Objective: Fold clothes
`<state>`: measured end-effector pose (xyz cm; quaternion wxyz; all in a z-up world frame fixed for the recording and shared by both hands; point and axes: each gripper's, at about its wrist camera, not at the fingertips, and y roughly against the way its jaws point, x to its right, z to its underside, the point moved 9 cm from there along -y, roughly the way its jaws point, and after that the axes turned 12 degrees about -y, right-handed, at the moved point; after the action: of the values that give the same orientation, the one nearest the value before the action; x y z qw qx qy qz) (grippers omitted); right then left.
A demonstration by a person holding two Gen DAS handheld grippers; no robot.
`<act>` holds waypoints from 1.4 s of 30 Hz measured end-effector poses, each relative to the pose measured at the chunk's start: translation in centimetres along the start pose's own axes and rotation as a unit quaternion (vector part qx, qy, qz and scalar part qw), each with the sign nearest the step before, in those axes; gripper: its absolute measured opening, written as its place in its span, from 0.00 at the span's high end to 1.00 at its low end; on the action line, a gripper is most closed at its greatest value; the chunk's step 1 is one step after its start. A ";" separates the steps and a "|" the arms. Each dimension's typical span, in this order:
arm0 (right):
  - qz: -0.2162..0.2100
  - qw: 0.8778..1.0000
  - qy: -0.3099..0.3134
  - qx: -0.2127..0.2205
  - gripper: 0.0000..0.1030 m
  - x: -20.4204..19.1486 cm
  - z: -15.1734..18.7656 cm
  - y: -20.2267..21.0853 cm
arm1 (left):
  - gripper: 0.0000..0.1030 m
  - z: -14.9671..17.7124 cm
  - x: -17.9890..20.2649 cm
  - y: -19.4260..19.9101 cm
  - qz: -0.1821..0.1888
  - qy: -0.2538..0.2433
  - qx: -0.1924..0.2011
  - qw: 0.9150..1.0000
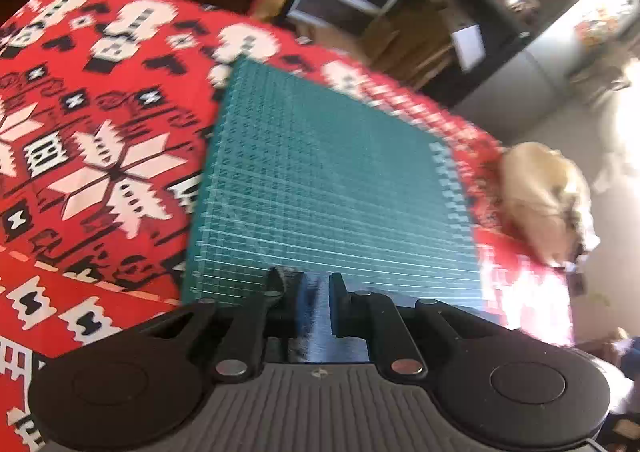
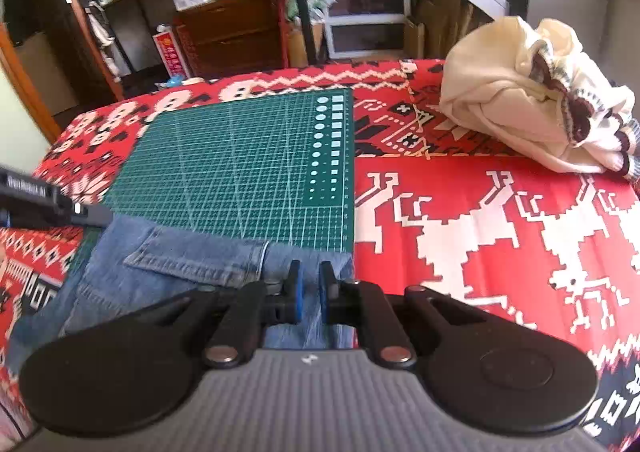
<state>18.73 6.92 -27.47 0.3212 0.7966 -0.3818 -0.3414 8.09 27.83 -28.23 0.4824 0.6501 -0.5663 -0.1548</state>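
Blue denim jeans (image 2: 176, 272) lie on the near part of the green cutting mat (image 2: 240, 156), back pocket facing up. My right gripper (image 2: 311, 277) is shut on the jeans' near right edge, and denim fills the narrow gap between its blue pads. In the left wrist view, my left gripper (image 1: 307, 285) is shut on a fold of the jeans (image 1: 314, 316), held above the mat (image 1: 320, 172). That view is motion-blurred. The left gripper's black body (image 2: 52, 204) shows at the left edge of the right wrist view, by the jeans' far left corner.
A red patterned cloth (image 2: 480, 212) covers the table. A crumpled cream sweater (image 2: 520, 108) with dark striped trim sits at the back right, also seen as the cream sweater (image 1: 544, 204). Shelves, drawers and boxes (image 2: 360, 0) stand beyond the table's far edge.
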 end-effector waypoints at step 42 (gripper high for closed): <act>0.002 0.999 -0.051 -0.009 0.92 2.7 0.7 0.4 | 0.93 -0.1 0.6 -0.8 0.015 0.020 -0.003 1.000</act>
<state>19.36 4.29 -28.36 0.3095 0.7740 -0.3964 -0.3847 8.85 27.27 -28.61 0.4978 0.6431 -0.5657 -0.1366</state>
